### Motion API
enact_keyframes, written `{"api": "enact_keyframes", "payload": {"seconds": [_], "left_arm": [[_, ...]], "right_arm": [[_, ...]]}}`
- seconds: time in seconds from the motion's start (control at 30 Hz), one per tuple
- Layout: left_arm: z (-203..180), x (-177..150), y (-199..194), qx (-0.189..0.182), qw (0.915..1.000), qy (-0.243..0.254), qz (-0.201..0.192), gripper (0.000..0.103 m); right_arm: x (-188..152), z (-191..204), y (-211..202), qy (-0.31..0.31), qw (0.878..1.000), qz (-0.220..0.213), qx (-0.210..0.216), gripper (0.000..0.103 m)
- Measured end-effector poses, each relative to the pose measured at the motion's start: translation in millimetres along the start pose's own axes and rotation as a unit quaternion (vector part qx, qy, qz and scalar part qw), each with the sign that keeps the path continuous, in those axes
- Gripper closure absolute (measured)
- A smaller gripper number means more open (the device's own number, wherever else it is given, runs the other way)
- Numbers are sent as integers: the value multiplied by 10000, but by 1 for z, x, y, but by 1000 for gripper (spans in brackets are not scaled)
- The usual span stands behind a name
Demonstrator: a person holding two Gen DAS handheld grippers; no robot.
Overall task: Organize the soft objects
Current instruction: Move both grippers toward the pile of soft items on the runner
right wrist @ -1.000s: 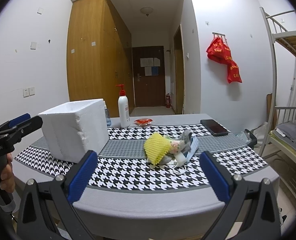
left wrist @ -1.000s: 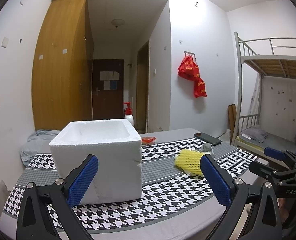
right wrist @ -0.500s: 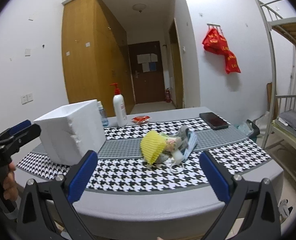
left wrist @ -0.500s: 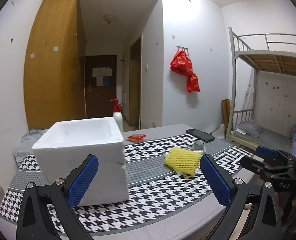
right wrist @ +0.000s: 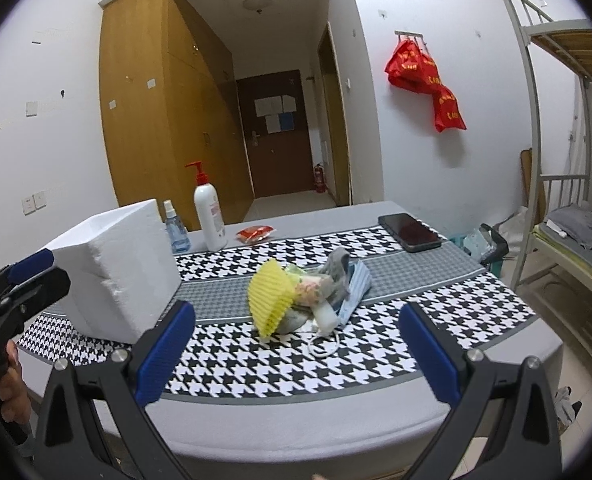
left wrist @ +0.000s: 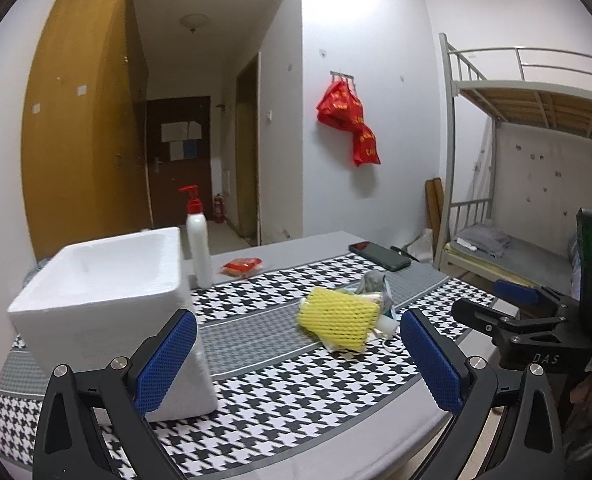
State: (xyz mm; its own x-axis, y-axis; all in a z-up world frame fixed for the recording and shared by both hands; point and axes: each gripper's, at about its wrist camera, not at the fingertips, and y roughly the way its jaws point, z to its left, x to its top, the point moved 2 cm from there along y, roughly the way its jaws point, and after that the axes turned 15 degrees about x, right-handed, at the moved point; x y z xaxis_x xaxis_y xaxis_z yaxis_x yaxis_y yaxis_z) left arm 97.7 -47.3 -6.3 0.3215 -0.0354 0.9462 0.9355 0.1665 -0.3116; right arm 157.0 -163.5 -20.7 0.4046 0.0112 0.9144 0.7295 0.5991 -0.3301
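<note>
A pile of soft things lies mid-table: a yellow foam net sleeve (left wrist: 340, 318) (right wrist: 271, 294), a grey cloth (right wrist: 338, 270), a blue face mask (right wrist: 356, 288) and a small white piece (right wrist: 325, 316). An open white foam box (left wrist: 107, 300) (right wrist: 115, 276) stands at the left. My left gripper (left wrist: 296, 364) is open and empty, near the table's front edge by the box. My right gripper (right wrist: 296, 354) is open and empty, in front of the pile; it also shows in the left wrist view (left wrist: 524, 308).
The table (right wrist: 296, 420) has a houndstooth cloth. At the back stand a white pump bottle (right wrist: 209, 216), a small spray bottle (right wrist: 173, 228), a red packet (right wrist: 255, 233) and a black phone (right wrist: 410, 232). A bunk bed (left wrist: 516, 184) is at the right.
Both views have shifted: the left gripper swung so the box sits further left and the pump bottle shows. The right gripper has come closer to the pile. Both stay open.
</note>
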Motion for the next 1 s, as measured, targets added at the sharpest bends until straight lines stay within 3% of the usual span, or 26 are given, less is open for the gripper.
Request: {"api": "enact_keyframes", "payload": {"seconds": [0.53, 1.0], "left_arm": [[-47, 1, 57, -216, 9975, 536, 418, 1], [-74, 5, 103, -240, 9915, 1037, 745, 1]], "right_arm": [[-1, -50, 12, 190, 9989, 220, -374, 0], [2, -82, 31, 401, 9975, 465, -349, 0]]}}
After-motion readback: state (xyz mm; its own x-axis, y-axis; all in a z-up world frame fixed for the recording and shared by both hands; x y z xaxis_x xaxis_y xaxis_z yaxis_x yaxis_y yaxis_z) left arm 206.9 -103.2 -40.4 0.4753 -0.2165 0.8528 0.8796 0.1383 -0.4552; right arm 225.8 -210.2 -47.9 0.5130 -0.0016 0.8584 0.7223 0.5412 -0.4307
